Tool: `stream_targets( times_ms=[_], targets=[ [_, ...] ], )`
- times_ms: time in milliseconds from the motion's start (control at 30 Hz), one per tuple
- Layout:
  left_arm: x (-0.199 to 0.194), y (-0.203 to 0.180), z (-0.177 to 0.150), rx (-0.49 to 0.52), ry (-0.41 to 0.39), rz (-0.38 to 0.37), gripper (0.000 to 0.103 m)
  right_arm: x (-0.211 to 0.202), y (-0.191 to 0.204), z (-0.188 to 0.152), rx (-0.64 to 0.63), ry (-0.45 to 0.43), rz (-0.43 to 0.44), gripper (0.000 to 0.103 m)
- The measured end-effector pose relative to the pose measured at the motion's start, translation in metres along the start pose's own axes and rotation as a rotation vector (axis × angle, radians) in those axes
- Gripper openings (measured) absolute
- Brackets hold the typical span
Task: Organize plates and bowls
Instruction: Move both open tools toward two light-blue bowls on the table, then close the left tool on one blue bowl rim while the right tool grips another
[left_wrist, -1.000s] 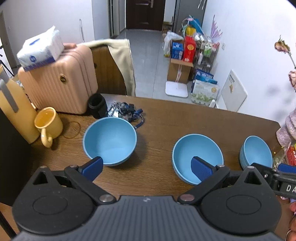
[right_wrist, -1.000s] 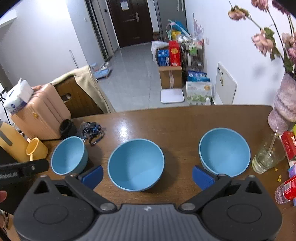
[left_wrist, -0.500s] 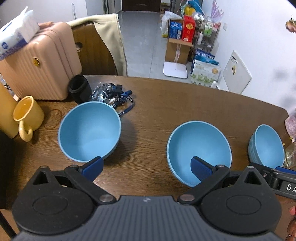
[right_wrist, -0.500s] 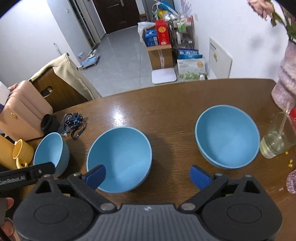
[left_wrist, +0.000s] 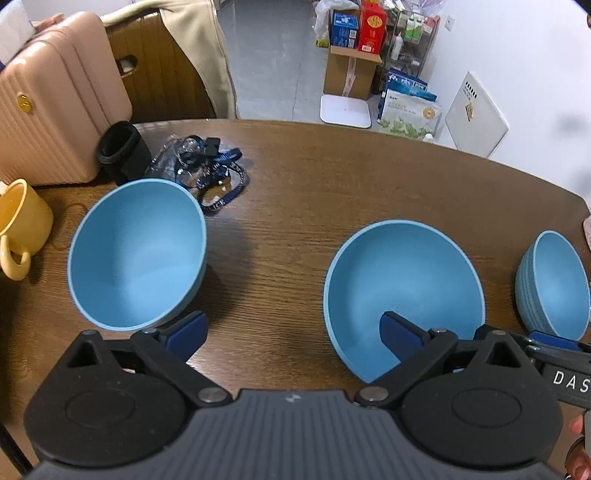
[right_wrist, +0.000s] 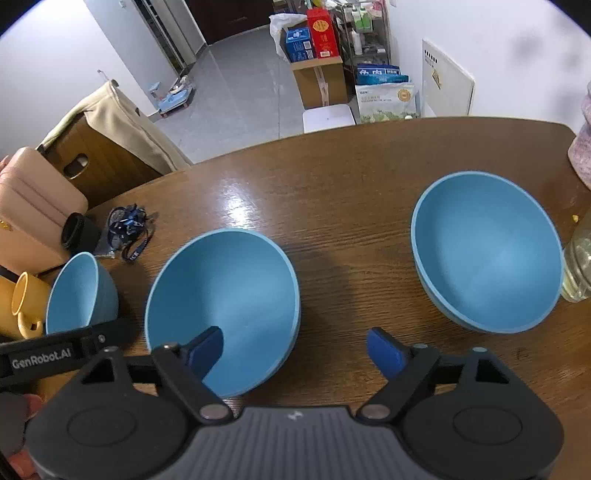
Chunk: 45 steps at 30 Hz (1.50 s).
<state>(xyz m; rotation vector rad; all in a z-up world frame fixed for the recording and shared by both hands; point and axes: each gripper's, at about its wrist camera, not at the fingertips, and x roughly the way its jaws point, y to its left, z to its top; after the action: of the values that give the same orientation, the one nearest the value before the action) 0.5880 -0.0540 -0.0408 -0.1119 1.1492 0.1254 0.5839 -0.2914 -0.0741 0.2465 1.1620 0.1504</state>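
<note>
left gripper: jaws wide | left bowl, middle bowl | table

Three round matte blue bowls, one yellow ceramic mug with a handle, one ribbed pink hard-shell suitcase, one black cylindrical cup, one tangled blue lanyard, one brown wooden table

Three bowls sit in a row on the table (mug at the left end).
</note>
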Motion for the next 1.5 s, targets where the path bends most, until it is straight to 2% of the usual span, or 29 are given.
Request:
stream_targets(
  times_ms=[267, 467, 833, 1067, 1133, 1233, 1500],
  targets=[
    [0.024, -0.003, 0.001, -0.009, 0.032, -0.005, 0.1, 0.02, -0.002, 0.002, 0.004, 0.017, 0.012, 0.075],
    [0.037, -0.007, 0.001, -0.007, 0.054, -0.014, 0.089, 0.033, -0.004, 0.002, 0.009, 0.035, 0.022, 0.058],
    [0.053, -0.013, 0.001, 0.003, 0.069, -0.05, 0.05, 0.046, -0.005, 0.002, 0.011, 0.047, 0.027, 0.03],
    [0.058, -0.01, 0.003, -0.006, 0.063, -0.053, 0.032, 0.05, -0.005, 0.003, 0.015, 0.047, 0.028, 0.016],
    [0.059, -0.011, 0.003, -0.003, 0.065, -0.057, 0.023, 0.05, -0.003, 0.003, 0.013, 0.043, 0.024, 0.011],
    [0.06, -0.011, 0.003, 0.002, 0.069, -0.071, 0.013, 0.05, -0.002, 0.004, 0.004, 0.036, 0.022, 0.01],
    [0.054, -0.017, 0.001, 0.041, 0.042, -0.071, 0.012, 0.045, 0.003, 0.002, -0.025, 0.01, 0.004, 0.009]
  ],
)
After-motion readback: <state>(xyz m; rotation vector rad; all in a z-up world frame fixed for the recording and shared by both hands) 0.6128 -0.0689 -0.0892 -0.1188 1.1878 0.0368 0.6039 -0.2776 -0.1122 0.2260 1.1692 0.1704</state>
